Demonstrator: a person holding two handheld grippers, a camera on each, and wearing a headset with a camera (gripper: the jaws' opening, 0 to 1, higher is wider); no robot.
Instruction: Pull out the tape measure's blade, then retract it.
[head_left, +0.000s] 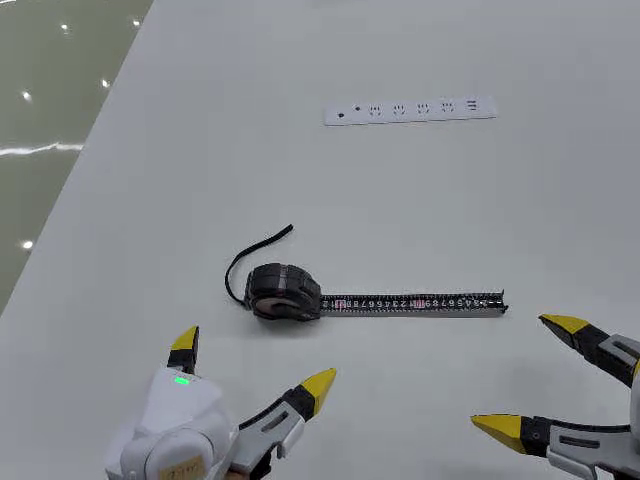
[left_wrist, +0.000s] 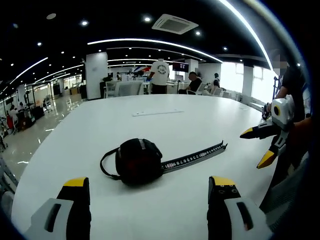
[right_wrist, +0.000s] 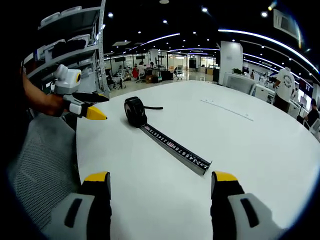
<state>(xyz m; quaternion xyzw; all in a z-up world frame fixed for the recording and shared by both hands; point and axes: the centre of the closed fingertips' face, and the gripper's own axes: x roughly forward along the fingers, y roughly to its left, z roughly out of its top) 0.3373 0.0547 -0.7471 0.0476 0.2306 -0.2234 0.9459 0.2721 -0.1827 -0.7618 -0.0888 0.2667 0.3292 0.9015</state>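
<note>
Tape measure (head_left: 283, 291) lying on the white table (head_left: 400, 200), blade (head_left: 415, 303) drawn out.
The left tool (head_left: 253, 360) hovers near the tape measure's black body with its jaws apart, holding nothing. The blade lies flat on the table and runs rightward. The right tool (head_left: 529, 374) hangs near the blade's end, jaws likewise spread wide and empty.

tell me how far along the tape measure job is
Done: the blade lies pulled out of the tape measure case across the table. In hand: nothing; the left gripper and right gripper sit open, apart from it. Left: retracting the blade.
</note>
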